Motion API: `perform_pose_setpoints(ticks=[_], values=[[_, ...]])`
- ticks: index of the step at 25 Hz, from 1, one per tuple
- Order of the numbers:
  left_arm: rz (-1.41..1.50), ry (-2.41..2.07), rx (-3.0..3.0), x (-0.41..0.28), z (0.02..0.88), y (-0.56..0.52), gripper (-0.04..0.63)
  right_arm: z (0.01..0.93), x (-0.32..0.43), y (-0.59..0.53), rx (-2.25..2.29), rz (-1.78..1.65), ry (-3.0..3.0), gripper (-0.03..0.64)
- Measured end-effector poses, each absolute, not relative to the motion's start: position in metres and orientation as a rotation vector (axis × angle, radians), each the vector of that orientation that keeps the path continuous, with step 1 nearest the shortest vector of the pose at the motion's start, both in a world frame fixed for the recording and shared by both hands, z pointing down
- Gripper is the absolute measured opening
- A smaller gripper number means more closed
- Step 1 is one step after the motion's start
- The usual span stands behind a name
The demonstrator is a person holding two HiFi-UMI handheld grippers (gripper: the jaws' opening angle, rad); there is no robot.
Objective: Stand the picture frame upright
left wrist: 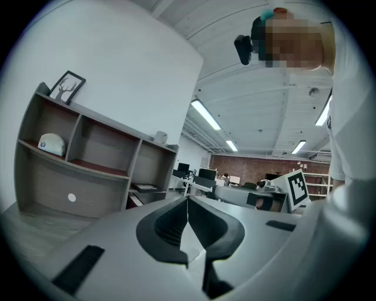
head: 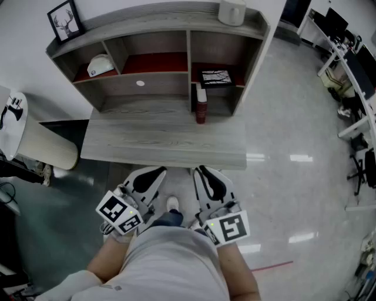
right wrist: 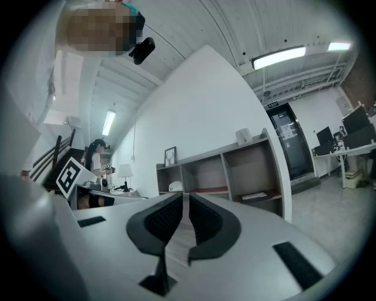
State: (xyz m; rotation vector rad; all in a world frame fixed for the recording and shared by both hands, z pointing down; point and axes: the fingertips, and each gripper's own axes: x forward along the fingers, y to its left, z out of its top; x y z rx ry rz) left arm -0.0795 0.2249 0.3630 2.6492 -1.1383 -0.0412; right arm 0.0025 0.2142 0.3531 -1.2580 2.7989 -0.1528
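Observation:
A black picture frame (head: 216,77) lies flat on the red floor of the shelf's lower right compartment; it also shows in the left gripper view (left wrist: 144,187) and the right gripper view (right wrist: 255,196). A second frame with a deer print (head: 64,20) stands upright on the shelf top at the far left. My left gripper (head: 154,174) and right gripper (head: 202,174) hang side by side close to my body, short of the desk's front edge. Both point level at the shelf, far from the frames. Each has its jaws together with nothing between them (left wrist: 188,203) (right wrist: 185,197).
The grey wooden shelf unit (head: 188,44) stands on a grey desk (head: 164,141). A dark red bottle (head: 201,107) stands at the centre divider. A white cap-like object (head: 101,64) sits in the upper left compartment, a white jar (head: 232,10) on top. Office desks and chairs (head: 352,76) are at the right.

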Motion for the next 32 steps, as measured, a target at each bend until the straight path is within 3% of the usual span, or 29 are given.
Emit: perform_pose_setpoints(ticks=[32], values=[[-0.088, -0.918, 2.649, -0.163, 0.391, 0.119, 0.016, 0.376, -0.059, 0.12, -1.531, -0.255, 2.675, 0.048]])
